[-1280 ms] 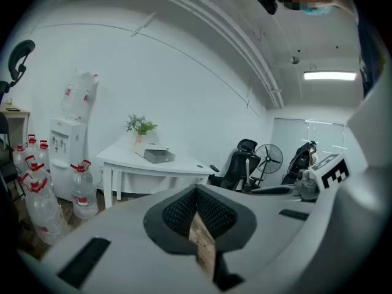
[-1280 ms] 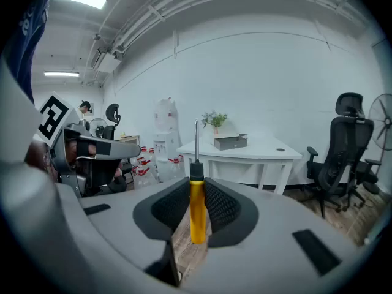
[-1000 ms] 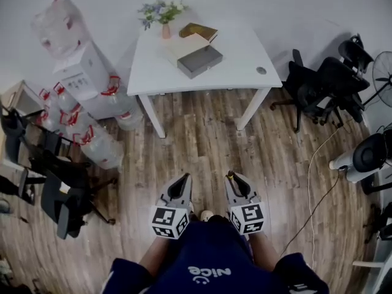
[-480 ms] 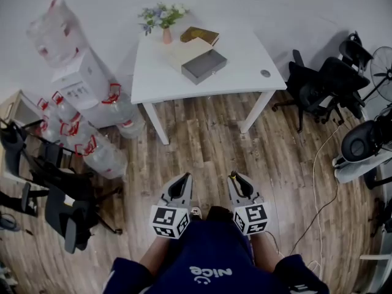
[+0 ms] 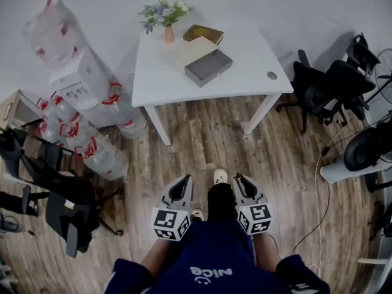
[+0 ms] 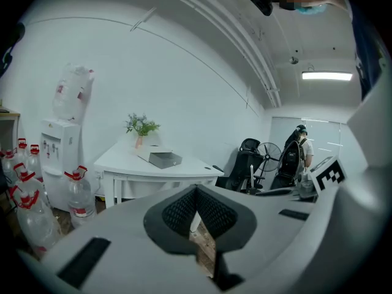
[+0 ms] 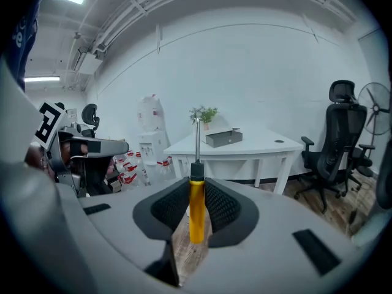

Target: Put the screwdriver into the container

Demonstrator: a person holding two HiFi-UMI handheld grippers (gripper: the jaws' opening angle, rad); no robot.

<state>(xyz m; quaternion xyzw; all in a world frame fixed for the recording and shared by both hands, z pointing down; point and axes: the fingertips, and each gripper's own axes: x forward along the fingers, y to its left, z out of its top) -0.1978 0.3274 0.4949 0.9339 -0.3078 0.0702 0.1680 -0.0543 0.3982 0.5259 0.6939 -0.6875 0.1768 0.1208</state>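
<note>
My right gripper (image 7: 196, 184) is shut on a screwdriver (image 7: 196, 210) with a yellow handle. Its black collar and steel shaft stick out past the jaws, pointing toward the white table (image 7: 263, 147). The container, an open grey box (image 5: 208, 67), lies on that table, far ahead of both grippers; it also shows in the right gripper view (image 7: 223, 138) and the left gripper view (image 6: 164, 158). My left gripper (image 5: 181, 187) is held low beside the right gripper (image 5: 240, 181) over the wood floor. Its pads (image 6: 184, 208) meet at the tips with nothing between them.
A vase of flowers (image 5: 166, 23) and books (image 5: 202, 34) share the table. A water dispenser (image 5: 76, 81) and several water bottles (image 5: 98, 155) stand at the left, black chairs (image 5: 58, 201) lower left. Office chairs (image 5: 327, 87) and a fan (image 5: 361, 155) crowd the right. A cable (image 5: 318, 195) trails on the floor.
The view has shifted forward toward the table, which now sits slightly lower and to the right. A shoe has stepped out between the grippers. Both grippers keep their hold and spacing.
</note>
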